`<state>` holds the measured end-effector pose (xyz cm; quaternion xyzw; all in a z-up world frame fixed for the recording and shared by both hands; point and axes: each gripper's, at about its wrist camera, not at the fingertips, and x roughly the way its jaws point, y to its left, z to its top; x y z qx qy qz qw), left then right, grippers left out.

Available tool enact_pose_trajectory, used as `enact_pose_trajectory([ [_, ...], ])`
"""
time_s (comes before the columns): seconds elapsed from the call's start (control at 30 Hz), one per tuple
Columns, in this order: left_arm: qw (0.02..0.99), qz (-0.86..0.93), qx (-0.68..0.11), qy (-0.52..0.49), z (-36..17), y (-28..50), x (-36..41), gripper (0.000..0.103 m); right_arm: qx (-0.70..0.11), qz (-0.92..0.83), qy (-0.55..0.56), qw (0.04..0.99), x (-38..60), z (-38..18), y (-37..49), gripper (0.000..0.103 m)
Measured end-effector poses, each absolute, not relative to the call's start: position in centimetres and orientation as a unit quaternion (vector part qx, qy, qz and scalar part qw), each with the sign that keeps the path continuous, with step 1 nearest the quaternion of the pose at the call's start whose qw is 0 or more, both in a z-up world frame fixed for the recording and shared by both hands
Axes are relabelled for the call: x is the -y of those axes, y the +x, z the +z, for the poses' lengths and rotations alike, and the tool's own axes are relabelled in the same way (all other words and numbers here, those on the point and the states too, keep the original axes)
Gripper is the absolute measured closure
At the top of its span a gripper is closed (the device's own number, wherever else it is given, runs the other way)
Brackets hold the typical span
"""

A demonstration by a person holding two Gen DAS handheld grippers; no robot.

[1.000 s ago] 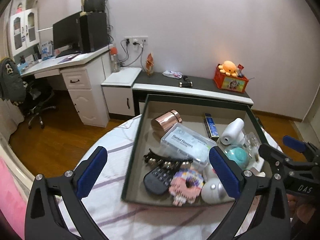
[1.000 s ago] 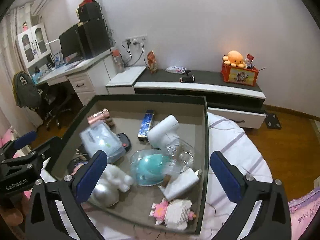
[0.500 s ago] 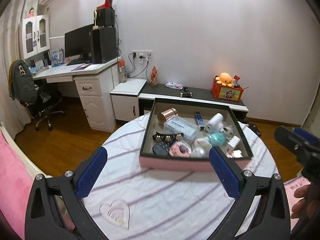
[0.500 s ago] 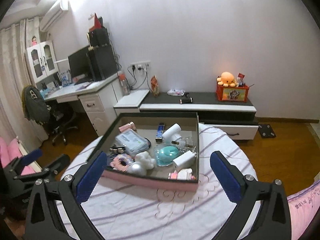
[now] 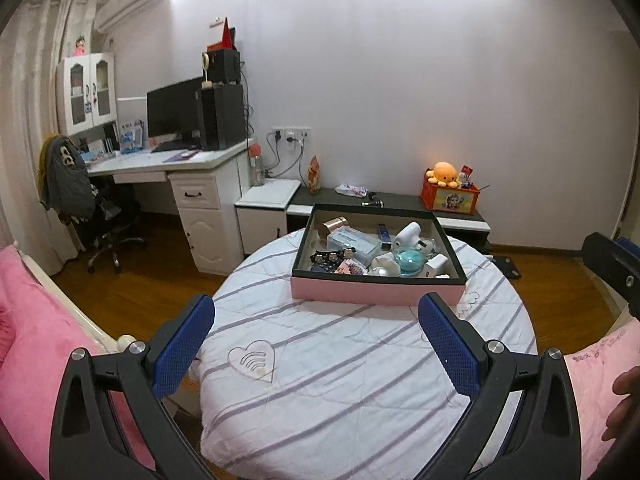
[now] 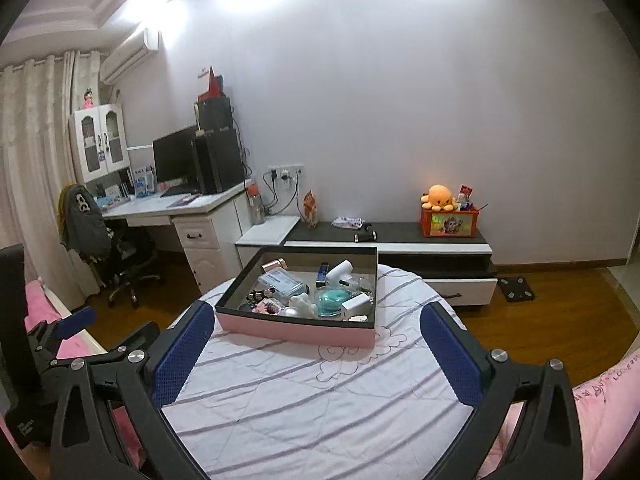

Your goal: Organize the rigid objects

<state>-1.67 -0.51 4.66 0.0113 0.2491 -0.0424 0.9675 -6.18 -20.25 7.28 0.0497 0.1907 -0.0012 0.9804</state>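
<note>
A pink box point(image 5: 376, 294) with a dark rim sits on the far half of a round table point(image 5: 340, 380) with a white striped cloth. It holds several small objects: a copper cup point(image 5: 335, 224), a clear plastic case point(image 5: 352, 242), a white bottle point(image 5: 407, 234), a teal ball point(image 5: 410, 260), a black remote point(image 5: 324, 267). My left gripper point(image 5: 316, 344) is open and empty, well back from the box. My right gripper point(image 6: 316, 354) is open and empty, also back from the box point(image 6: 296, 330).
A white desk point(image 5: 172, 168) with a monitor and an office chair point(image 5: 108, 224) stand at the left. A low dark cabinet point(image 5: 400, 204) with an orange toy box is behind the table. Pink bedding point(image 5: 24, 320) lies on both sides.
Both grippers have pulled back and up from right over the box to well behind the table's near edge. The box and its contents have not moved.
</note>
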Motion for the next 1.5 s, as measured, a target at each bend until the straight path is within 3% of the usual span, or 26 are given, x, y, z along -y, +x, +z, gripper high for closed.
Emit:
enact_pose_trajectory([
  [0.43, 0.976, -0.034, -0.215, 0.009, 5.7, -8.1, -0.4, 0.000, -0.162, -0.007, 0.051, 0.985, 19.8, 7.3, -13.0, 0.000],
  [1.5, 0.973, -0.036, -0.226, 0.014, 5.5, -8.3, 0.0, 0.000, -0.171, -0.008, 0.059, 0.983, 19.7, 6.0, -12.9, 0.000],
])
